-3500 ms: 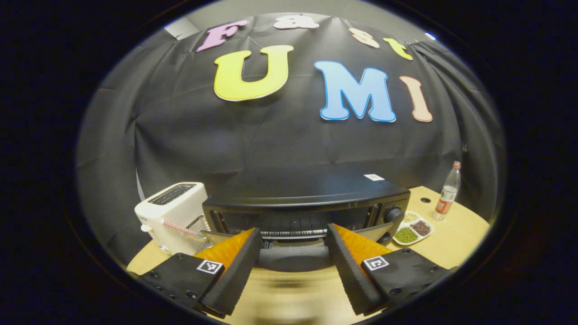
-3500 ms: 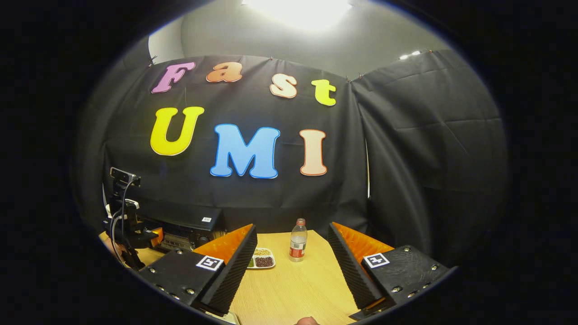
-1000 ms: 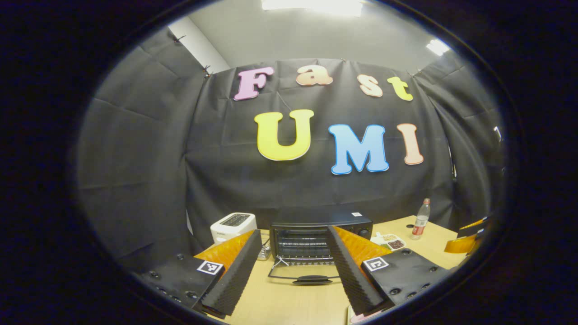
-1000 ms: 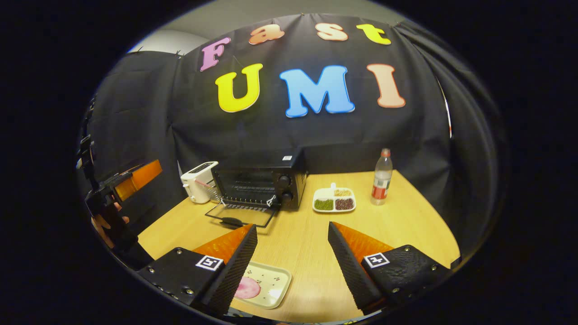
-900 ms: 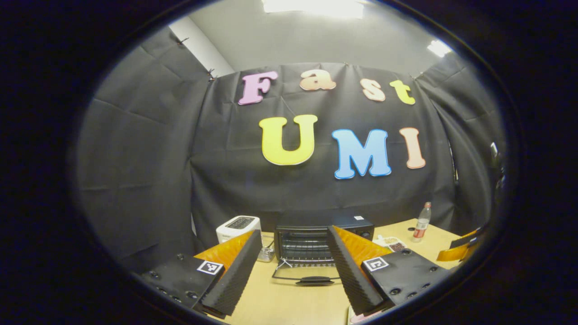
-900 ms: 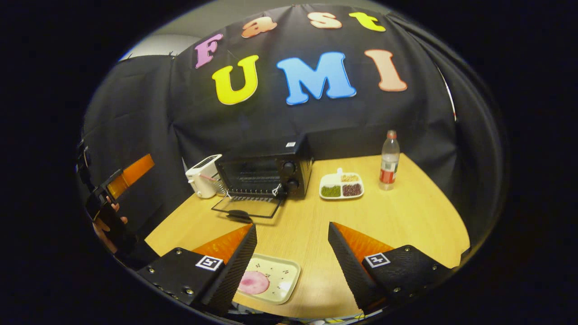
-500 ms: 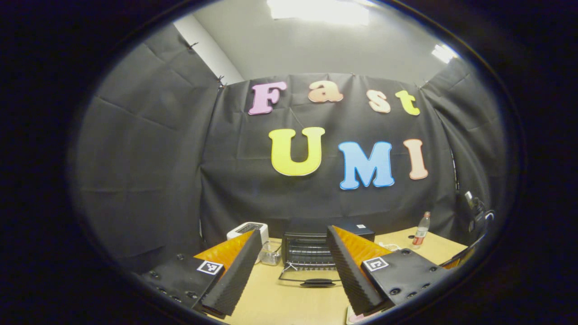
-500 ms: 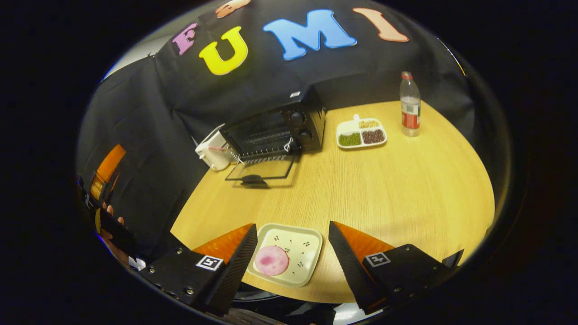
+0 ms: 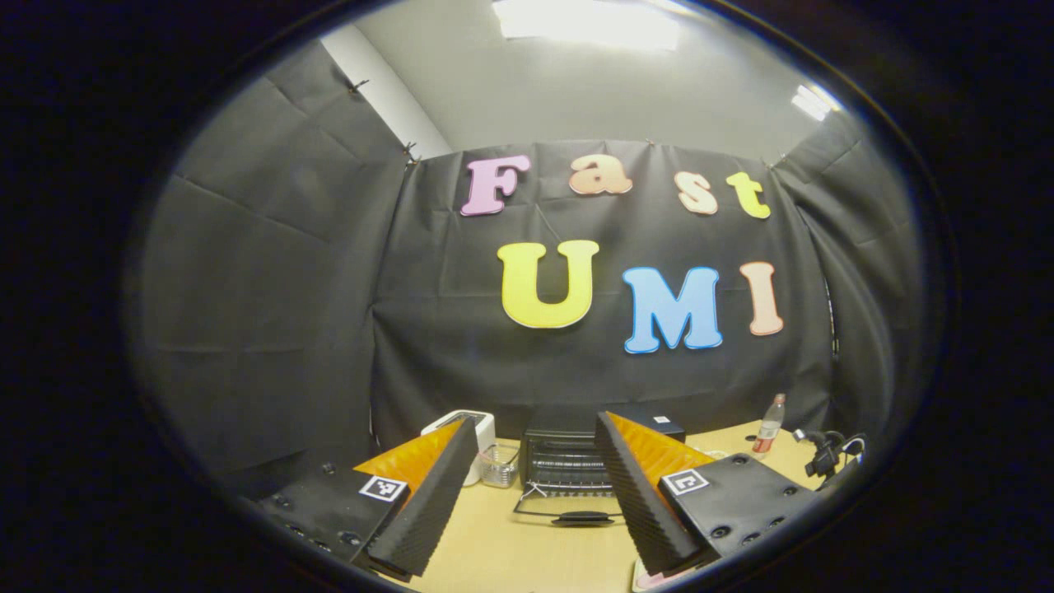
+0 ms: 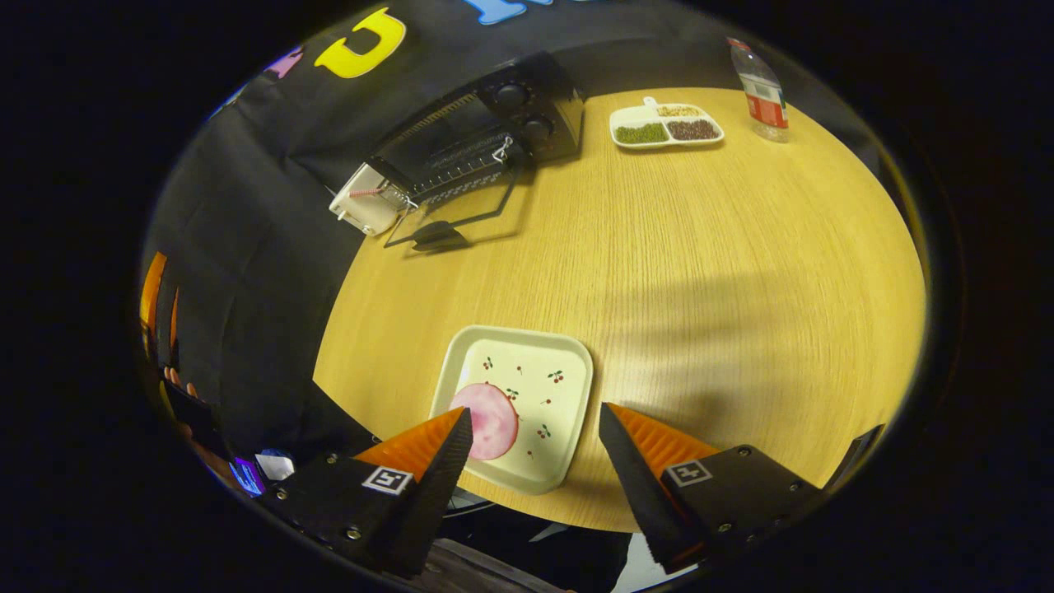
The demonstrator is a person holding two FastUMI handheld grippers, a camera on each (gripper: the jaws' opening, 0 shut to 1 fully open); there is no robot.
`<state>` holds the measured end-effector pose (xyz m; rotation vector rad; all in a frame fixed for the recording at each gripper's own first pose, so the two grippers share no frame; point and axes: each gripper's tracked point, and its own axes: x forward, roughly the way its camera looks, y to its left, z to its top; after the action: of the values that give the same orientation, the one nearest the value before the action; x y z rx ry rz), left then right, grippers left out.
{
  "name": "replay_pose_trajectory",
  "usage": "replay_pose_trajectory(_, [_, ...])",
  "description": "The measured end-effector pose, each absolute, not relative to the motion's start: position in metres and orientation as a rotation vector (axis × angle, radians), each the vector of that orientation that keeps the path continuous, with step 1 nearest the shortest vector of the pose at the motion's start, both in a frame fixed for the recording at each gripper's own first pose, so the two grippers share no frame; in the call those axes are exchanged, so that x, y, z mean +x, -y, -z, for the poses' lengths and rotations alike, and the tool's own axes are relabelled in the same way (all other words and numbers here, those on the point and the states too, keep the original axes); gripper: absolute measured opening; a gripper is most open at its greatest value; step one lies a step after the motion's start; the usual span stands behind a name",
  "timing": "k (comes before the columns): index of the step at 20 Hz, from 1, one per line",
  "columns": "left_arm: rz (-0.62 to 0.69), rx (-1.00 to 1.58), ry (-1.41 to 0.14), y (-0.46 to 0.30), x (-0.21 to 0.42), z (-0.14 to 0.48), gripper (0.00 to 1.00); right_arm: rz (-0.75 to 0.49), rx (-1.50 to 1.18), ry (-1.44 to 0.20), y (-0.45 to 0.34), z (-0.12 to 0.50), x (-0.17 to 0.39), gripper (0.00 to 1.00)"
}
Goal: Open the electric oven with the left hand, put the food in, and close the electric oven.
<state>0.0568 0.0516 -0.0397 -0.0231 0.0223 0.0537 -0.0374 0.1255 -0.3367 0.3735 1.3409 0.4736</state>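
Observation:
The black electric oven (image 10: 486, 123) stands at the table's far left with its glass door (image 10: 461, 210) folded down flat. The oven (image 9: 568, 461) also sits straight ahead in the left gripper view, well beyond my left gripper (image 9: 535, 418), which is open and holds nothing. A round pink slice of food (image 10: 490, 416) lies on a square cream plate (image 10: 568, 412) at the table's near edge. My right gripper (image 10: 533, 410) hovers open just above that plate, its left finger over the food. A hand holds the left gripper's fingers (image 10: 151, 292) at the far left.
A white toaster (image 10: 362, 206) stands left of the oven. A divided dish of beans (image 10: 667, 125) and a drink bottle (image 10: 762, 86) sit at the far right of the wooden table (image 10: 700, 288). The oven door's handle (image 9: 582, 519) juts toward me.
The oven door has gone from part-open to flat down, and my left gripper has drawn back from it. My right gripper has tipped downward and come over the plate.

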Motion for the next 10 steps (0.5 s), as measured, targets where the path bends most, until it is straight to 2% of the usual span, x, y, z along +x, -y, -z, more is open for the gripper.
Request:
replay_pose_trajectory(1, [-0.058,-0.022,-0.023,-0.053,0.056,0.041,1.0,-0.479,0.396,-1.373,-0.129,0.341,-0.042,0.95])
replay_pose_trajectory(2, [-0.062,-0.021,-0.026,-0.055,0.056,0.041,0.98,-0.471,0.41,-1.396,-0.131,0.348,-0.043,0.85])
replay_pose_trajectory(3, [-0.063,-0.024,-0.033,-0.056,0.054,0.044,0.97,-0.465,0.423,-1.42,-0.131,0.354,-0.043,0.94])
replay_pose_trajectory(7, [-0.077,-0.023,-0.044,-0.064,0.053,0.047,1.0,-0.423,0.445,-1.473,-0.13,0.37,-0.04,0.89])
replay_pose_trajectory(8, [-0.082,-0.024,-0.049,-0.065,0.054,0.047,1.0,-0.428,0.469,-1.479,-0.132,0.373,-0.038,0.61])
replay_pose_trajectory(9, [-0.085,-0.031,-0.053,-0.066,0.053,0.049,1.0,-0.428,0.485,-1.495,-0.132,0.369,-0.04,0.56])
replay_pose_trajectory(10, [-0.085,-0.041,-0.057,-0.066,0.055,0.05,1.0,-0.428,0.489,-1.5,-0.132,0.37,-0.039,0.56])
